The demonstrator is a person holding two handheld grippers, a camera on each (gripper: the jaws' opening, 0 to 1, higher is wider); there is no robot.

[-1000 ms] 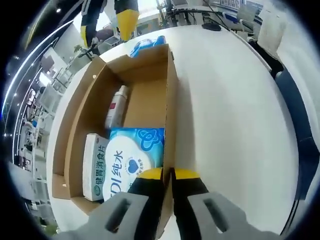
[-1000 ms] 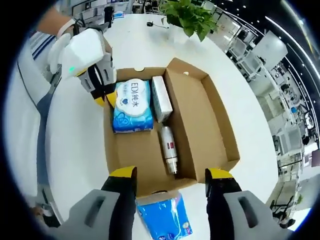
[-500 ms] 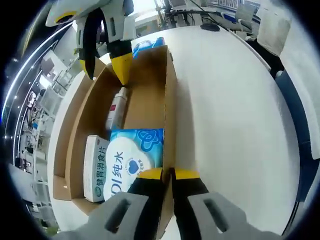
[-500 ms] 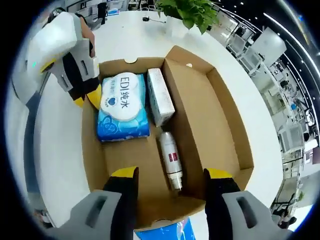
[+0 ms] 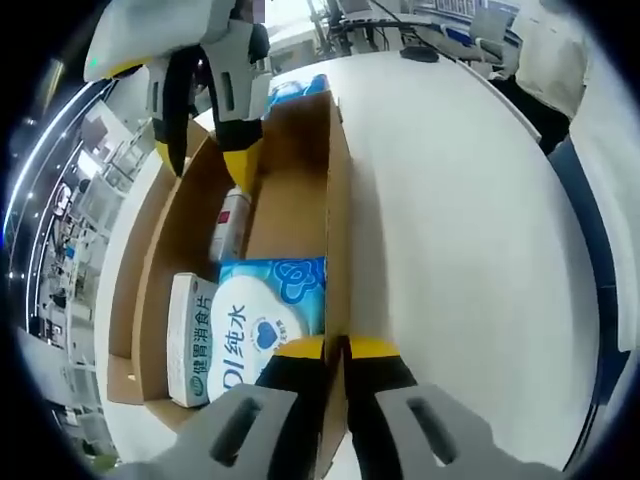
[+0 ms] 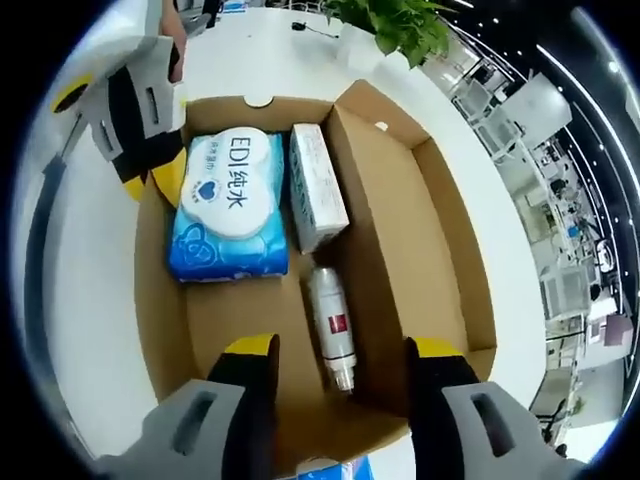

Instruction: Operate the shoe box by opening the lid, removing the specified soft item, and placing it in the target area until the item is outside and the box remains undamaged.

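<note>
The left hand-held gripper (image 5: 335, 347) pinches the near end of the open shoe box's (image 5: 343, 215) side wall between its yellow-tipped jaws, and just beside those tips, inside the box, lies the blue wet-wipe pack (image 5: 262, 320) with a white carton (image 5: 191, 335) alongside it on the far side. The right hand-held gripper (image 6: 333, 350) hangs over the opposite end of the box with its jaws spread apart and nothing between them, a small white bottle (image 6: 331, 322) lying just ahead of its tips. Further on come the wipe pack and carton, and beyond the box the white tabletop (image 5: 470, 230) and a potted plant (image 6: 395, 25).
</note>
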